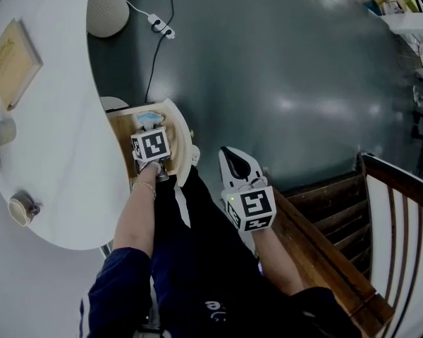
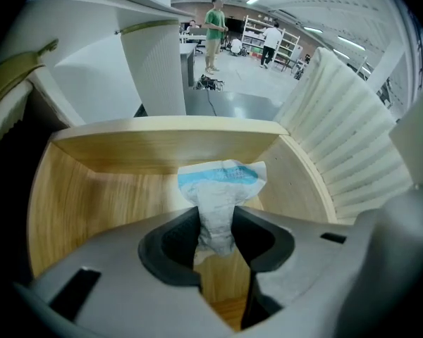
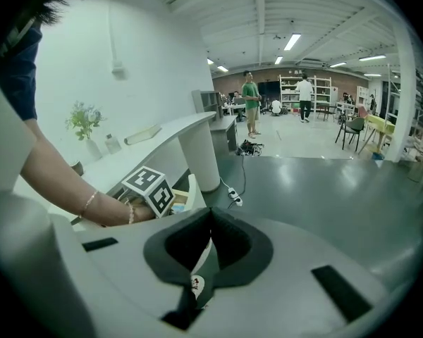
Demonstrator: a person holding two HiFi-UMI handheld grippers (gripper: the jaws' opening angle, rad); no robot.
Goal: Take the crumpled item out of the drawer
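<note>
1. Head view: the left gripper (image 1: 149, 134) reaches down into the single open wooden drawer (image 1: 120, 131), which is pulled out from under the white counter (image 1: 63, 153). One crumpled white-and-blue wrapper (image 1: 146, 120) shows just past the gripper's marker cube, inside the drawer. The right gripper (image 1: 229, 155) hangs apart from the drawer, above the dark floor (image 1: 282, 69). That makes two grippers, one drawer and one crumpled item.

2. Left gripper view: the jaws are pinched on the wrapper's narrow lower tail, and its wider blue-banded top fans out above them, in front of the drawer's back wall. Nothing else lies in the drawer. The wrapper looks very light, thin and soft, so it would likely crush further rather than resist. It may slide or tear if tugged hard. The bunched tail, where the layers gather, seems the soundest place to hold, and a straight lift clear of the drawer walls should do.

3. Right gripper view: this gripper's jaws are pressed together with nothing between them. It looks across at the person's forearm (image 3: 63, 182) and the left gripper at the drawer.
</note>
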